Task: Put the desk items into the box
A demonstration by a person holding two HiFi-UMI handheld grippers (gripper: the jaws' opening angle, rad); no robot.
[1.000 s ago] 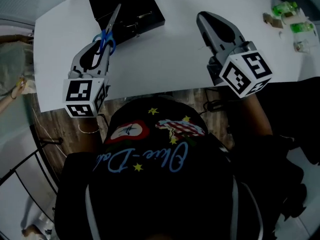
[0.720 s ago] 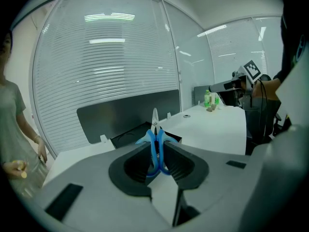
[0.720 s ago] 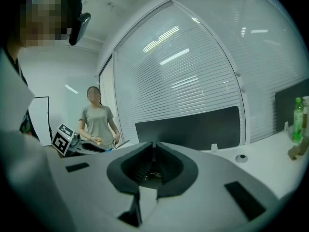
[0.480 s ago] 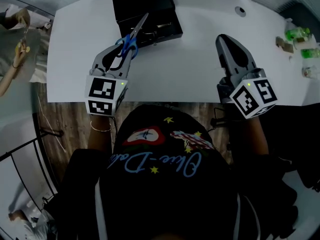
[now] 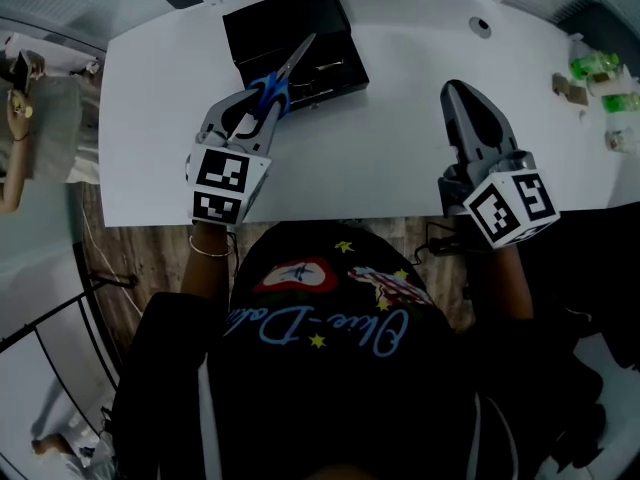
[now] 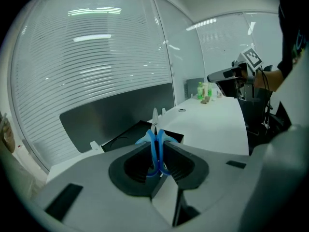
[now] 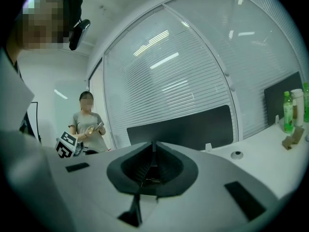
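My left gripper (image 5: 262, 96) is shut on the blue handles of a pair of scissors (image 5: 280, 78). Their silver blades point up and to the right, over the open black box (image 5: 252, 26) at the back of the white desk (image 5: 400, 118). In the left gripper view the blue scissors (image 6: 156, 144) stand clamped between the jaws, with the black box (image 6: 129, 134) just beyond. A few small metal items lie inside the box. My right gripper (image 5: 458, 93) hovers over the desk's right half, jaws together and nothing held; the right gripper (image 7: 153, 146) shows the same in its own view.
Green bottles (image 5: 590, 68) and small brown items (image 5: 570, 90) sit at the desk's far right. A round cable hole (image 5: 481, 27) lies behind the right gripper. A person (image 7: 89, 125) stands off to the left of the desk. A dark partition (image 6: 116, 114) runs along the back edge.
My left gripper has carried the scissors to the right and forward, so the blades now reach over the box. The right gripper has stayed in place.
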